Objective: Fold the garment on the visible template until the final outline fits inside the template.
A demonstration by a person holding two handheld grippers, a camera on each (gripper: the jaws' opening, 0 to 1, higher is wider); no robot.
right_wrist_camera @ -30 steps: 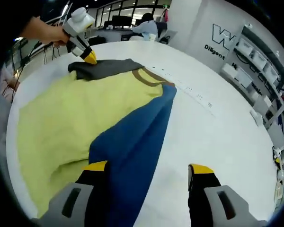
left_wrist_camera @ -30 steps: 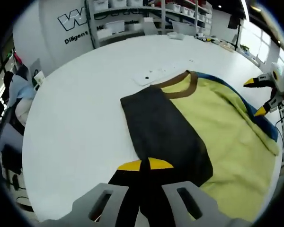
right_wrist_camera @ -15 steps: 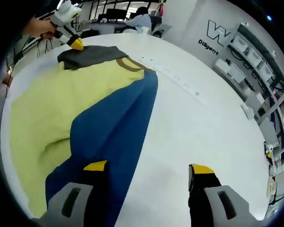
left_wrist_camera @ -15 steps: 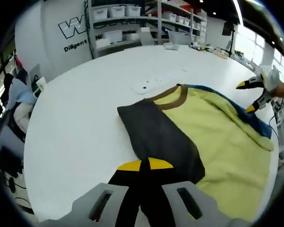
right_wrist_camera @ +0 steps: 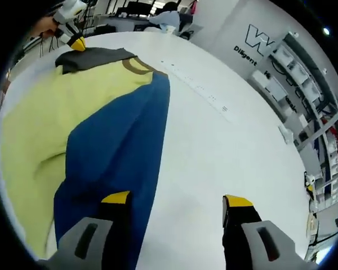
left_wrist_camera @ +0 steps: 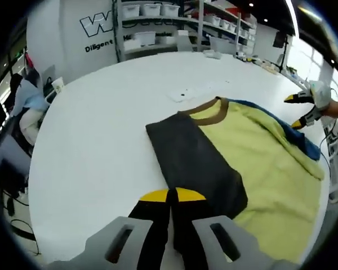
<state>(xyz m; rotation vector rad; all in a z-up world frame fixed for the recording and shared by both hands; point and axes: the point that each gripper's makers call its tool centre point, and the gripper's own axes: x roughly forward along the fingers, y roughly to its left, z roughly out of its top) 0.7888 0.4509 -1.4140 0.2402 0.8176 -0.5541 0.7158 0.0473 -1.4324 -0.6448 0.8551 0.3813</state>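
My left gripper [left_wrist_camera: 172,198] is pinched tight on the dark grey sleeve [left_wrist_camera: 194,161] of the garment [left_wrist_camera: 259,163], which lies spread on the white table [left_wrist_camera: 96,140]; the cloth's edge vanishes between my yellow tips. My right gripper [right_wrist_camera: 178,200] stands spread apart, its left fingertip [right_wrist_camera: 116,198] over the blue sleeve [right_wrist_camera: 115,152], and I cannot tell whether it touches. The yellow-green body runs off the view's edge. The brown collar [right_wrist_camera: 136,67] faces the shelves [left_wrist_camera: 158,22]. I cannot make out a template outline under the cloth.
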